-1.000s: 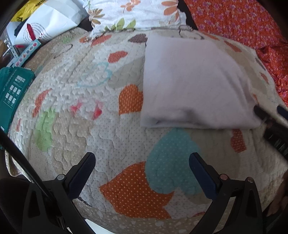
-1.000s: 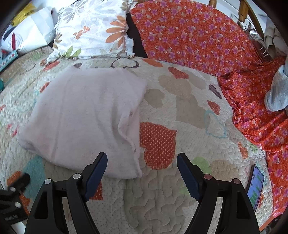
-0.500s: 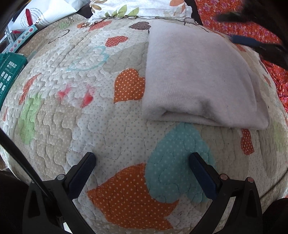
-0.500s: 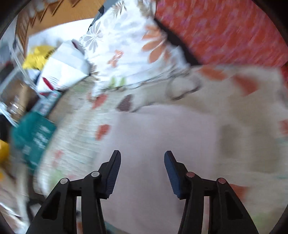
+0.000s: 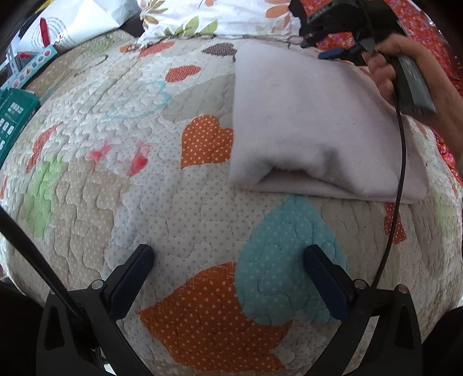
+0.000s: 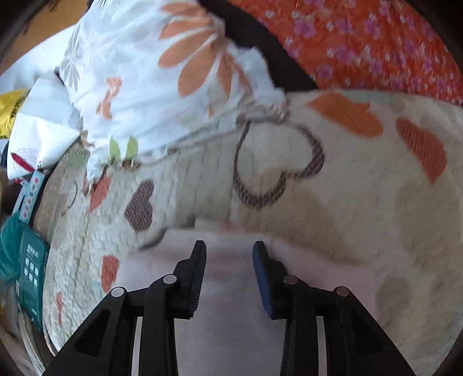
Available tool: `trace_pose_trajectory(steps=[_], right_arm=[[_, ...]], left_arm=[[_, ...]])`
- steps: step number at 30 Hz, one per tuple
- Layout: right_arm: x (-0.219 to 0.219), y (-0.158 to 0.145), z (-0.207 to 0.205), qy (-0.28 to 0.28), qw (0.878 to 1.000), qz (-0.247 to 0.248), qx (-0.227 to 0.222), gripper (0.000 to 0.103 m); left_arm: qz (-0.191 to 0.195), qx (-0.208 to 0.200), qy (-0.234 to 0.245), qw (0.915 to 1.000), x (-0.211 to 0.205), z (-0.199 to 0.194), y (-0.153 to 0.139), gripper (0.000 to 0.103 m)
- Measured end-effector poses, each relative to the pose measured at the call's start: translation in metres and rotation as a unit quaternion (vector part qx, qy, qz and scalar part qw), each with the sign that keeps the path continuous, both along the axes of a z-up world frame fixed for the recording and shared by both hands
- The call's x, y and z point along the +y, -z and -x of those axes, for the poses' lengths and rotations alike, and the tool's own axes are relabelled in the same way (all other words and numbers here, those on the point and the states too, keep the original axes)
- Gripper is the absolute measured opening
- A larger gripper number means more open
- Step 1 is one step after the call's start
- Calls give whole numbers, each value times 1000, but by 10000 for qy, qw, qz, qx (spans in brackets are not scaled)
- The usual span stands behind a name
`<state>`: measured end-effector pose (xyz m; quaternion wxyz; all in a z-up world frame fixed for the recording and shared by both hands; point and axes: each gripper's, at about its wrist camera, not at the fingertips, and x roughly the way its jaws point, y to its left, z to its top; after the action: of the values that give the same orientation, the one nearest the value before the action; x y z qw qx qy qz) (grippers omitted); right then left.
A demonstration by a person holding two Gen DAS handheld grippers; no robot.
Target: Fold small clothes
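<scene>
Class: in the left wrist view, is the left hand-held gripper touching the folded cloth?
No: the left hand-held gripper is open, short of the folded cloth.

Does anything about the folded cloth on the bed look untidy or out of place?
Mostly neat. The pale folded cloth lies flat on the quilt, but at its near edge the top layer bulges up and gapes open instead of lying flat. Nothing looks spilled or damaged.

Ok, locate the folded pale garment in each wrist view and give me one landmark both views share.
Left wrist view: the folded pale garment lies upper right on the quilt, beyond the open left gripper.
Right wrist view: it fills the bottom centre, under the right gripper.
Shared landmark: the floral pillow past the garment's far edge.
</scene>
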<state>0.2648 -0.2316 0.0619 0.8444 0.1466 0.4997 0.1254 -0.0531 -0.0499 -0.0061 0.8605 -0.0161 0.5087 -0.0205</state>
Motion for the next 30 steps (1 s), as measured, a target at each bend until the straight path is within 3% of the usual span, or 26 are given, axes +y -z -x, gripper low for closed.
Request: trace_pose_trajectory(steps=[2,7,8,11,12,14,19,23,28,30], right_arm=[[7,-6,-10,-91,9996,261,-113,55],[30,23,-38,-689,9960,458,328,56],[36,28,-40,-783,9949,536,335,53],[41,29,-40,-940,9938,539,260,11],[38,27,-41,-877,9943,559,232,2],[26,22,-46,-494,9948,889,114,1],[-34,23,-56,681,9923,1013,213,1],[-63,18,-27,448,9985,87,287,2],[-75,9,29,305,9982,-514,5,2],[-71,20,40,163,9984,-509,161,3]], left_arm=[[16,-97,58,9999,1,2,0,103],[67,-53,183,9998,1,2,-1,103],[90,7,223,9997,1,1,-2,103],[442,193,364,9982,12,-2,-10,103],[587,170,313,9976,17,-2,-14,103],[804,142,157,9965,30,-1,-20,103],[874,116,-197,9959,58,-14,-28,103],[989,37,-383,9944,76,-28,-34,103],[1077,-85,-469,9930,85,-43,-39,103],[1072,-137,-457,9931,83,-47,-42,103]])
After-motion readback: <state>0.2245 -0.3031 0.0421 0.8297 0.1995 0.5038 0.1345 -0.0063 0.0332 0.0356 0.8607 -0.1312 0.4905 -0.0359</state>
